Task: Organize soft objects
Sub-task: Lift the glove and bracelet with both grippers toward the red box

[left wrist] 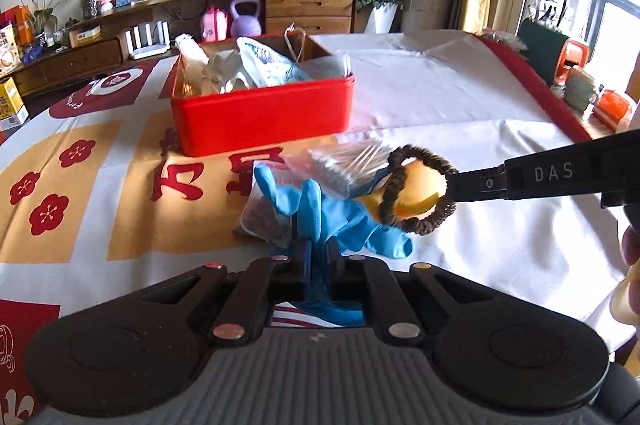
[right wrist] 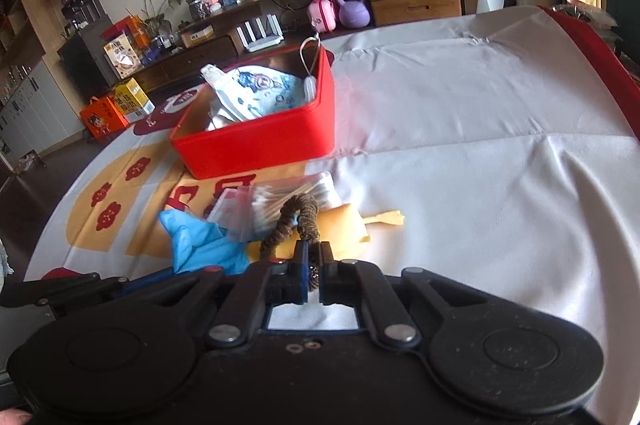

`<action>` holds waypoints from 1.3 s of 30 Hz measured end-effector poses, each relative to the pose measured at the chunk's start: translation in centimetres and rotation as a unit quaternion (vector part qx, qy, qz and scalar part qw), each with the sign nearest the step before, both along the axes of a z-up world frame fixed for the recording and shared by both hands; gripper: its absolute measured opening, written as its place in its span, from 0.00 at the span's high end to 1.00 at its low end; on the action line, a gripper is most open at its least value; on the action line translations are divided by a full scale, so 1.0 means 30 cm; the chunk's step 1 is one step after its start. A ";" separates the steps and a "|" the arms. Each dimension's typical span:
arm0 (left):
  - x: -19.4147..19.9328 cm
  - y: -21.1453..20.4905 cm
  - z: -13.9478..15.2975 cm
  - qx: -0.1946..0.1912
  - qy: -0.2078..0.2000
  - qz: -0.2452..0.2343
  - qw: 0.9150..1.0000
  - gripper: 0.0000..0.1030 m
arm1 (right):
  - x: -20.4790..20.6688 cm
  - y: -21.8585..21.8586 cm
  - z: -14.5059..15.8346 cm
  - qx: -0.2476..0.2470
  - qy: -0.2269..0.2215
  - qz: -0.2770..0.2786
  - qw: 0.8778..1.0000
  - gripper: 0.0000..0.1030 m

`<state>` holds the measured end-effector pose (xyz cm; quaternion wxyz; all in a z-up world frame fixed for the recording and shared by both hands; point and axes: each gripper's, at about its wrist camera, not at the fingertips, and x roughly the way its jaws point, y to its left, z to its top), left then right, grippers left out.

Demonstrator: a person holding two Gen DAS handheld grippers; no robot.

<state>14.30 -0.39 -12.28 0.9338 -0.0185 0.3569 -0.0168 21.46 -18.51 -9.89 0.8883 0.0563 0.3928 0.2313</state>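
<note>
Hair tie [right wrist: 294, 225]: light, floppy; right gripper [right wrist: 314, 265] jaws are pinching its loop. Left gripper [left wrist: 318, 257] jaws are clamping limp blue glove [left wrist: 332, 217].

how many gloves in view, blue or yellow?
2. Blue glove clamped in left gripper; yellow glove flat on the cloth under the hair tie. The red box may hide more.

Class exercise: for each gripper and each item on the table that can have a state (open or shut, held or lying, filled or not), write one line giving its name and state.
left gripper: shut on the blue glove.
right gripper: shut on the brown hair tie, lifted.
red box: lid off, holding soft items.
bag of cotton swabs: lying on the table, not held.
yellow glove: lying flat, not held.
</note>
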 end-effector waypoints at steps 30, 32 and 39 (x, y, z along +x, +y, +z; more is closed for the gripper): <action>-0.033 0.039 0.063 -0.073 0.014 -0.026 0.997 0.81 | -0.046 -0.054 0.068 0.034 -0.016 0.001 0.999 0.96; -0.031 0.035 0.057 -0.069 0.018 -0.025 0.997 0.54 | -0.045 -0.053 0.062 0.034 -0.014 0.002 0.999 0.96; -0.014 0.017 0.021 -0.048 0.028 -0.019 0.998 0.25 | -0.036 -0.057 0.046 0.034 -0.008 0.001 0.999 0.96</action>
